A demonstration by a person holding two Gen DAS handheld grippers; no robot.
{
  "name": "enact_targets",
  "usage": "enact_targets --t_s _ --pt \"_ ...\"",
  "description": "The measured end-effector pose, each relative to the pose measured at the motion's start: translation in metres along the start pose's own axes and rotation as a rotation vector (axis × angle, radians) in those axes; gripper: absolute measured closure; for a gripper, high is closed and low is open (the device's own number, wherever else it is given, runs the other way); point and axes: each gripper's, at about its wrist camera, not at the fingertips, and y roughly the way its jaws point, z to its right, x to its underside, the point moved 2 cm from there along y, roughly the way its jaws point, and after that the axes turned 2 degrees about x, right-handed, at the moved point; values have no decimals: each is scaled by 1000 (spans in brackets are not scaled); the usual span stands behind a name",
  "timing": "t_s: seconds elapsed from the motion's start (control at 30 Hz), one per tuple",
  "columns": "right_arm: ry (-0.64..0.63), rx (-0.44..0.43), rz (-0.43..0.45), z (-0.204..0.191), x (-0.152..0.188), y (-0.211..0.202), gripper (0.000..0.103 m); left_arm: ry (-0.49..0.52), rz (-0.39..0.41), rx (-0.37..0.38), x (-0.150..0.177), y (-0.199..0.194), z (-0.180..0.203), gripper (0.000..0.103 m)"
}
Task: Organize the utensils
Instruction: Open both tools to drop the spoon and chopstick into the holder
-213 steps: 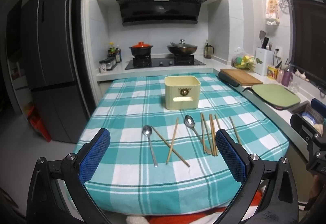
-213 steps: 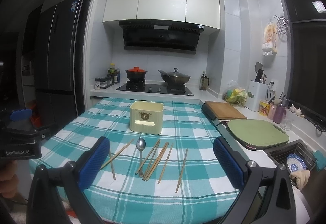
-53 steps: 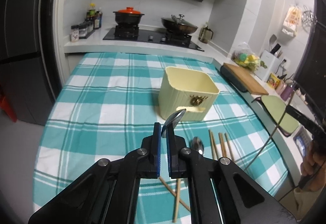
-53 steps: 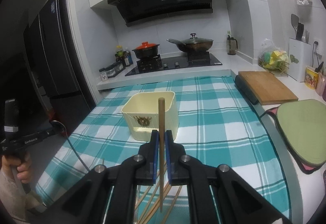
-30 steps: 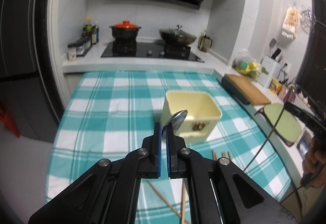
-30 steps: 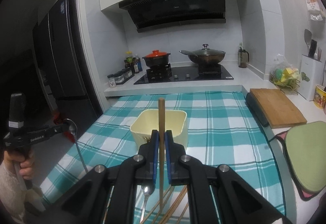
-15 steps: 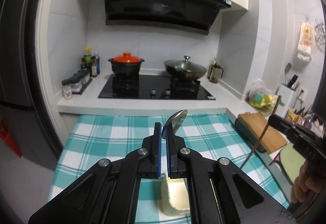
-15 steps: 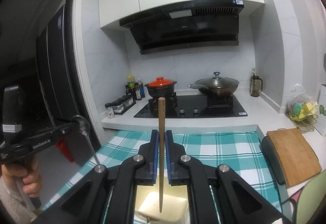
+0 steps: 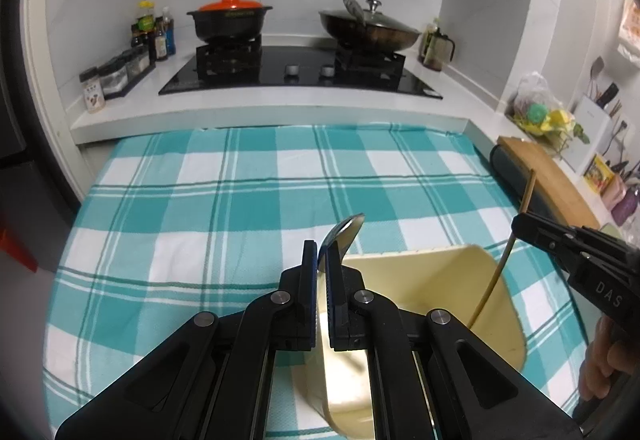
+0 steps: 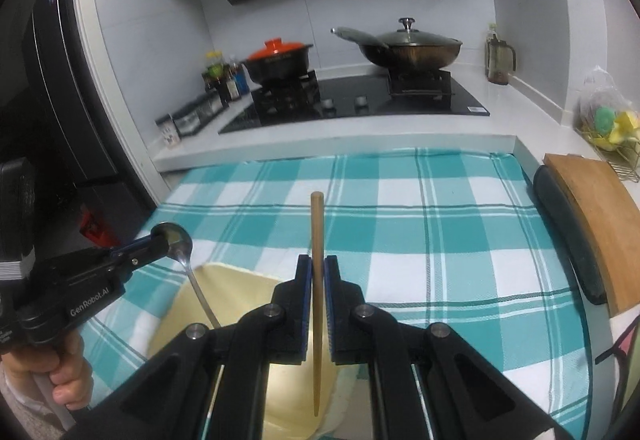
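Left wrist view looks down on the table, spread with a teal and white checked cloth that runs back to the white counter carrying the black hob. On the cloth, under both tools, stands the cream holder, open at the top. The left tool is closed on a metal spoon, bowl end up and handle pointing down into the holder. The right tool is clamped on a wooden chopstick, held upright, its lower tip hanging over the holder's opening. From the left wrist, that chopstick's lower end appears inside the holder near its right wall.
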Motion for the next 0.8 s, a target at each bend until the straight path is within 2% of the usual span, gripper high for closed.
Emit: enact_targets --t_s 0.13,0.23,0.33,0.37,0.4,0.5,0.6,0.67,0.73,0.8 --pt "7 12 -48 6 2 18 96 4 -32 -22 0 14 1 98" --pt "39 28 -81 12 4 24 93 -21 -50 -5 0 10 -2 82" --pt "93 31 -78 22 3 6 78 -33 -10 32 -3 -28 -9 61" --pt "97 33 -68 24 1 -5 73 -23 11 33 -4 -46 -11 51" --pt "93 35 -53 25 0 -19 73 -9 33 33 -3 -65 -14 41" --pt "45 50 -11 24 2 -77 72 36 85 32 6 -129 -26 24" --pt "-10 55 39 20 15 -139 60 81 152 24 31 -195 -41 5" --pt "-48 65 90 18 30 -185 55 112 182 0 52 -226 -48 3" --pt "-81 85 131 15 51 -223 54 135 176 -7 79 -245 -52 3" --pt "-91 103 163 12 70 -250 52 117 149 5 111 -253 -56 3"
